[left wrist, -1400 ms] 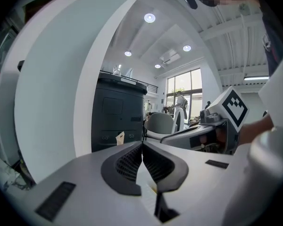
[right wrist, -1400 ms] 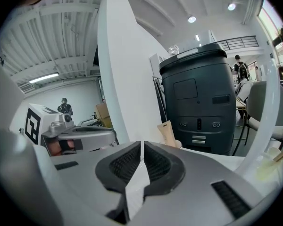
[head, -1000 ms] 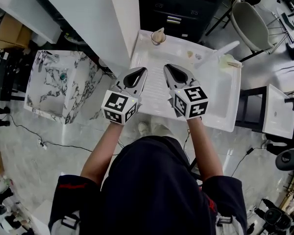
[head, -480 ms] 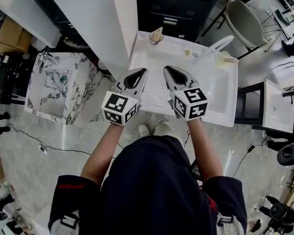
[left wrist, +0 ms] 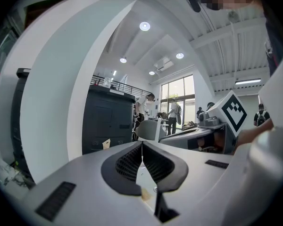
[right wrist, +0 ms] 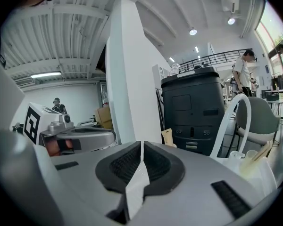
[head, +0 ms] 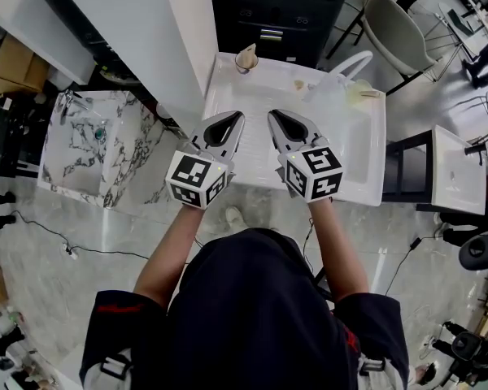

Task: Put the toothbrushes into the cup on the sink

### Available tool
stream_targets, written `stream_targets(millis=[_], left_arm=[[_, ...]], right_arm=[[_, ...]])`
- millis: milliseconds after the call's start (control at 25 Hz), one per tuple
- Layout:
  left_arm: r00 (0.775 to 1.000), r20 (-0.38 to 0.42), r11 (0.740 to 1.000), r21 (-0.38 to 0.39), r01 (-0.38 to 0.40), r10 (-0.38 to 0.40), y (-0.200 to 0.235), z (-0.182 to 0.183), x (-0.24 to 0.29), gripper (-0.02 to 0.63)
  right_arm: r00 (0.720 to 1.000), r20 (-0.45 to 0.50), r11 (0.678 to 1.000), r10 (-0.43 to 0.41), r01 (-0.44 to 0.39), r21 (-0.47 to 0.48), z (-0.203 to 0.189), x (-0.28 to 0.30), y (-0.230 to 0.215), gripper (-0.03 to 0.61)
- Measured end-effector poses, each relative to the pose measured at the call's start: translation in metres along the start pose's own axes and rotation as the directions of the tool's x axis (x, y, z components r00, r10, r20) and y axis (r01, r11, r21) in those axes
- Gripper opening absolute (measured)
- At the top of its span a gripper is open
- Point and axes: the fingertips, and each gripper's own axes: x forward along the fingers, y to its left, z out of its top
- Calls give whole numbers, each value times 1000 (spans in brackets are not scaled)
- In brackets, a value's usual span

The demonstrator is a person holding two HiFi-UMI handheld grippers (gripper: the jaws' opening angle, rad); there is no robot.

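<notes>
Head view: the cup (head: 360, 96) stands on the sink (head: 354, 161) at 2 o'clock in the picture, by the tap (head: 348, 59). A stick (head: 381, 94), maybe a toothbrush, pokes out. The left gripper (head: 237, 117) and right gripper (head: 273, 114) are shut tight and empty. Any reach should go round the tap.

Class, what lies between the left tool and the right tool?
In the head view, only a bare strip of the white sink shows between the left tool and right tool.

The left forearm (head: 171, 249) and right forearm (head: 337, 246) reach forward side by side. The left gripper (head: 231, 122) and right gripper (head: 278, 119) point ahead, almost level. The jaws of each are pressed together, with nothing between them.
</notes>
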Motion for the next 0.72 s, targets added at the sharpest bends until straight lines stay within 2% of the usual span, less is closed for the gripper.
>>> stream_targets(millis=[720], left_arm=[[1000, -2, 1000, 3, -22, 22, -76, 1, -12, 18]], right_arm=[[999, 17, 1000, 29, -29, 1, -7, -70, -2, 41]])
